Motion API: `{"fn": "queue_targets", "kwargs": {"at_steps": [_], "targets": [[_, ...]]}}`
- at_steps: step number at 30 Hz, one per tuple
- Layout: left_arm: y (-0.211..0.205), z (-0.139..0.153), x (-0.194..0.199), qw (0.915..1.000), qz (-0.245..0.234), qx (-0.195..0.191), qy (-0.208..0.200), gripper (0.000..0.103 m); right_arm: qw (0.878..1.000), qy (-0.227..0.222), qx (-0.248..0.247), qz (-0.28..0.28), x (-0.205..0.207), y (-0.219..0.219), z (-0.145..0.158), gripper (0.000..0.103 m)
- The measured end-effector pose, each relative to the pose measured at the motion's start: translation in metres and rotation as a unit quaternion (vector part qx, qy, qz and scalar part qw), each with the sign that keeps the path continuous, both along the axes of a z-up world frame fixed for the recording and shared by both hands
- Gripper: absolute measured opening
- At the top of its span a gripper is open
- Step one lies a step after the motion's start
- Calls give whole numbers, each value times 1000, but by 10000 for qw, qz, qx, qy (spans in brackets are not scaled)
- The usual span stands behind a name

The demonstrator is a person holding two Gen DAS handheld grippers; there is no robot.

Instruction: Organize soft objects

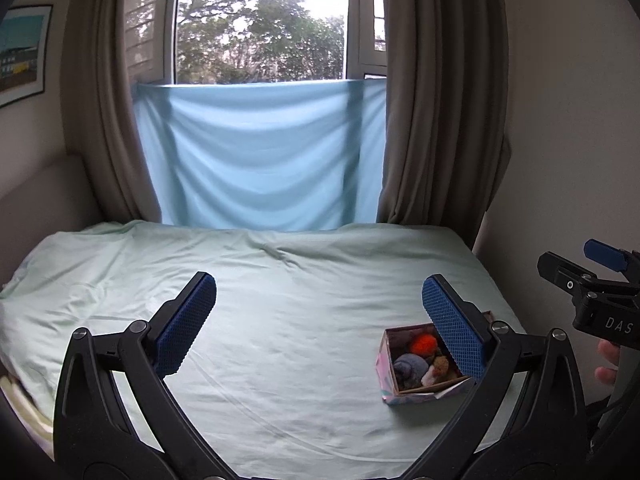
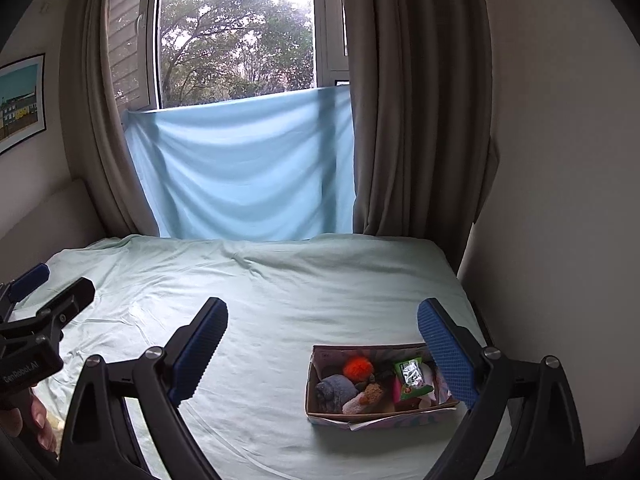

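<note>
A small open cardboard box sits on the bed's right side, also in the left wrist view. It holds soft things: an orange pom-pom, a rolled grey-blue sock, a beige plush piece and a green packet. My left gripper is open and empty, above the sheet left of the box. My right gripper is open and empty, above the box. Its right finger hides the box's right end.
The pale green bed sheet covers the whole bed. A blue cloth hangs at the window between brown curtains. A wall runs along the bed's right edge. A headboard stands at the left.
</note>
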State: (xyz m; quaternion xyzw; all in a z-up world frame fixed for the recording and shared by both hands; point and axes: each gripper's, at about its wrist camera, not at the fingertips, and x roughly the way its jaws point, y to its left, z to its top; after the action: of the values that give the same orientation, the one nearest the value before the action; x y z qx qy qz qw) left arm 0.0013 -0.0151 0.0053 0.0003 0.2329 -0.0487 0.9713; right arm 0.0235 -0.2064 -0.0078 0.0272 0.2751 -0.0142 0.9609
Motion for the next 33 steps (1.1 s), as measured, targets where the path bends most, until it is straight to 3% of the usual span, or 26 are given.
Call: {"fn": "queue_targets", "kwargs": {"at_steps": [33], "targets": [[-11,-1,0,9999,121,37,-25,103,10000,-47,59,-8,-2,-15,3,95]]}}
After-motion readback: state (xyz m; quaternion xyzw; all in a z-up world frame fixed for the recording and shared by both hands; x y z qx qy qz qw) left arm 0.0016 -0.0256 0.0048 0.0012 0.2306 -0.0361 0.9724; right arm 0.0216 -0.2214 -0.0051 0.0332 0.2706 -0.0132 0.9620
